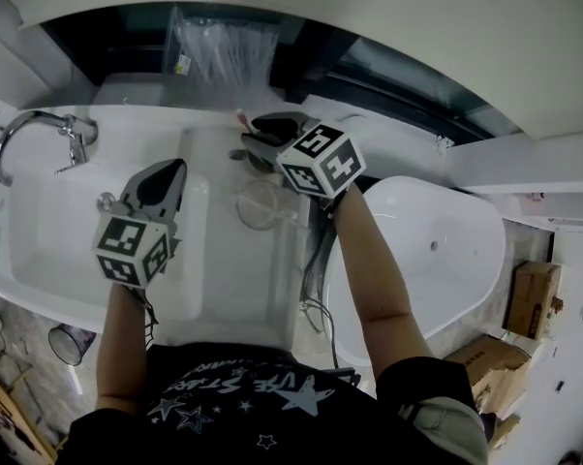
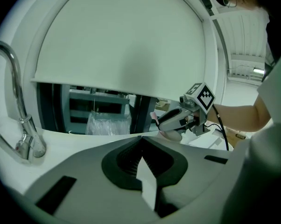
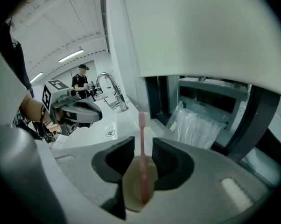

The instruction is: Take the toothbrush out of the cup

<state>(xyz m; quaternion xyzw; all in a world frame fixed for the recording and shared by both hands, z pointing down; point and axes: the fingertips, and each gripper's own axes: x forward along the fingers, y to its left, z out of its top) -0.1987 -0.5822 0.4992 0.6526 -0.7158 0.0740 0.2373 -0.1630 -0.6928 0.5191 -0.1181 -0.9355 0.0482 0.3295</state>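
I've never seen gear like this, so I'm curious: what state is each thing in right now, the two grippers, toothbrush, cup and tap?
Left gripper: shut, nothing in it.
Right gripper: open, one jaw on each side of the toothbrush, not pressing it.
Toothbrush: upright, standing in the cup.
Cup: upright on the counter, with the toothbrush inside.
Tap: no water seen running.

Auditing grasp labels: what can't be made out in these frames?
Cup: right gripper view, sides and base hidden by the right gripper; head view, under that gripper.
Toothbrush: bristles blurred in right gripper view; head view shows only its tip.
Clear round thing: head view, too faint to identify.
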